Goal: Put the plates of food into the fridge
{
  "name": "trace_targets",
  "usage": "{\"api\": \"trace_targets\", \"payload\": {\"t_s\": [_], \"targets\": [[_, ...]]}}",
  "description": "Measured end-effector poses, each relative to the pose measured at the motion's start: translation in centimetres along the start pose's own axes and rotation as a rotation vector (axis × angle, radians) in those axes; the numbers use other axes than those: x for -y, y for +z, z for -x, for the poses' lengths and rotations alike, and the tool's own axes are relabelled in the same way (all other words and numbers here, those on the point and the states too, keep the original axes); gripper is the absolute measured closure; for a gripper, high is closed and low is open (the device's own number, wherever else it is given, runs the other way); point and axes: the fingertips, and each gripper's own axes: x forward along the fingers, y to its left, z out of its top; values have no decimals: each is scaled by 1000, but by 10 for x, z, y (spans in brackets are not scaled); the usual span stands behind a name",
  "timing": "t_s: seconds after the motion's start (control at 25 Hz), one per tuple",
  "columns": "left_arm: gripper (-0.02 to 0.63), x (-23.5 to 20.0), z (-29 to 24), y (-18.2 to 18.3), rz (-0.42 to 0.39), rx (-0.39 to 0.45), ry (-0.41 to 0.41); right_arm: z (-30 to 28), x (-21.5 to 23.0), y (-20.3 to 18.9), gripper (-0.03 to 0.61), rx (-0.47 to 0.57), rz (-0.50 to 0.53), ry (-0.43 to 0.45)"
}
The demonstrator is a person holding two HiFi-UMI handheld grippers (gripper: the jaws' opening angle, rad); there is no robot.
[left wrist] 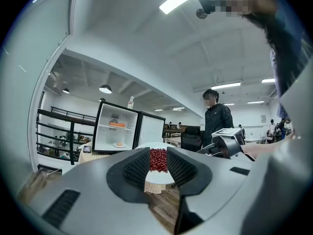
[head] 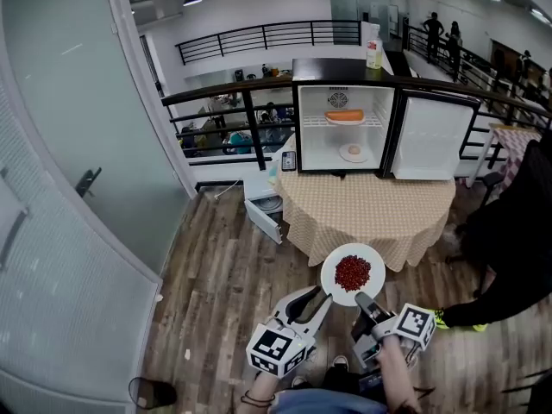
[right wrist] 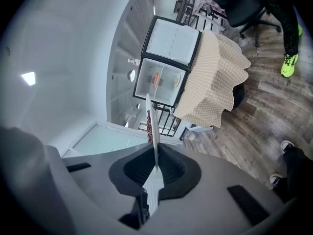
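Observation:
A white plate (head: 372, 258) heaped with red food (head: 352, 272) hangs in the air in front of the table. My right gripper (head: 366, 303) is shut on its near rim; in the right gripper view the plate (right wrist: 152, 126) stands edge-on between the pads. My left gripper (head: 321, 298) is open just left of the plate, with the red food (left wrist: 158, 159) showing through the gap between its jaws. The small fridge (head: 345, 128) stands open on the table, with a plate of orange food (head: 345, 116) on its shelf and another plate (head: 352, 153) on its floor.
The round table (head: 371, 205) has a checked cloth, and a phone (head: 289, 160) lies beside the fridge. The fridge door (head: 431, 136) swings right. A bottle (head: 374, 54) stands on top. A person in dark clothes (head: 517, 231) stands at the right, a glass door (head: 69, 188) at the left, a railing (head: 224, 102) behind.

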Motion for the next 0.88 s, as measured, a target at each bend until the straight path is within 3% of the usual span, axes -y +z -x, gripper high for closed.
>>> {"api": "trace_targets", "payload": {"t_s": [0.32, 0.88], "targets": [[499, -14, -29, -9, 44, -45, 26, -19, 21, 21, 553, -13, 115, -113], [502, -11, -110, -16, 74, -74, 63, -35, 43, 94, 554, -55, 124, -97]]}}
